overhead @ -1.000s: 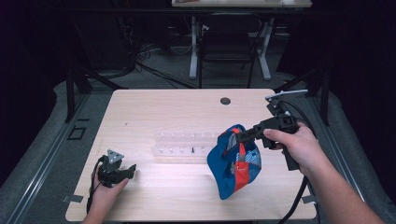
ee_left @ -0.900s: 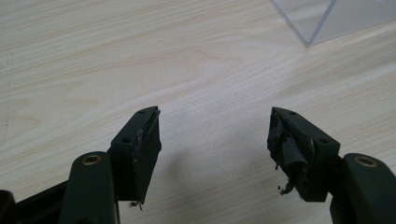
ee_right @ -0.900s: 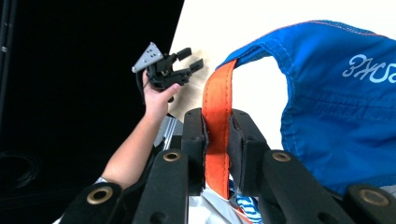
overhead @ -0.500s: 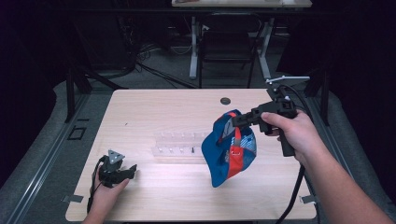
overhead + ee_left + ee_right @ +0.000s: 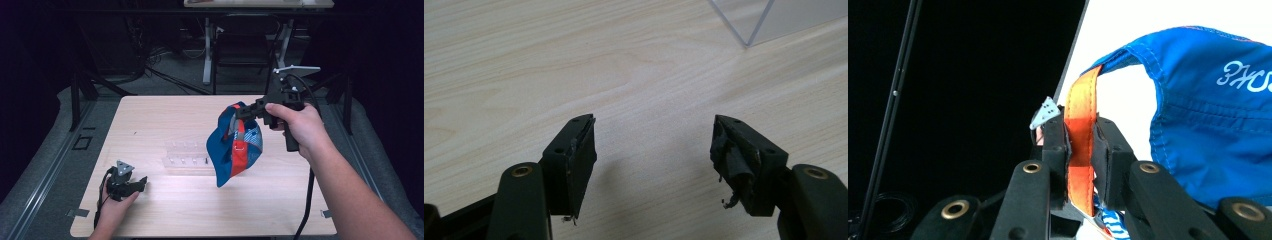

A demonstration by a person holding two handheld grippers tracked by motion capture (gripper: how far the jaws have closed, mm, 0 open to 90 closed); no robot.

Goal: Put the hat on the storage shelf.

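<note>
Lifted higher, blue cap (image 5: 234, 150) hangs by its orange strap (image 5: 1080, 135) pinched between right gripper (image 5: 1080, 142) fingers (image 5: 1054, 145).

The left tongs (image 5: 651, 165) are matte black, each jaw on a link arm with a brass-coloured rivet; frayed black tape wraps one pad; a grey three-cornered plate with dark dots sits on top, and a black cable trails behind; the right tongs (image 5: 1080, 150) match, black-bodied with brass rivets, a thick black cable hanging below; forearms are bare, no sleeves.
</note>
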